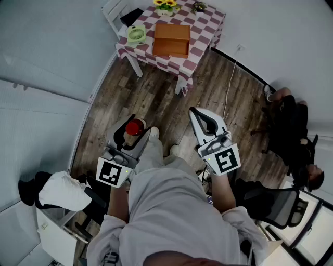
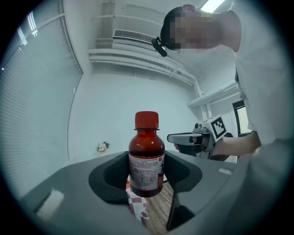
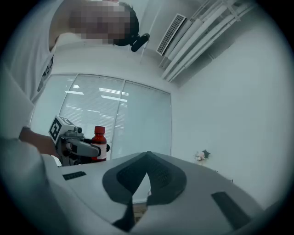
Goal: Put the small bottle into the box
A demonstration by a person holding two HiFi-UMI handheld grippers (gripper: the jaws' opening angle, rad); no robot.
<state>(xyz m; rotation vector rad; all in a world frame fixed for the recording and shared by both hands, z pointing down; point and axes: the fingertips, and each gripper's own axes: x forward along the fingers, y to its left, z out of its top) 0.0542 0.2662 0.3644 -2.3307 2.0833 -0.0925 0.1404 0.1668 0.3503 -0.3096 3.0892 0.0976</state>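
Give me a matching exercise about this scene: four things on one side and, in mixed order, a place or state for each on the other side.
1 small bottle
2 box
3 right hand-held gripper
4 yellow flowers

A shut, empty
B middle of the checked table
C in the left hand-held gripper
D far edge of the table

Pairs: 1-C, 2-B, 3-A, 4-D

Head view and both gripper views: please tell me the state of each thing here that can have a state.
small bottle: upright, red cap on, gripped at its body.
left gripper: shut on the small bottle, held level.
right gripper: jaws together, empty.
box: on the checkered table, lid appears closed.
green fan: on the table beside the box; running or not, cannot tell.
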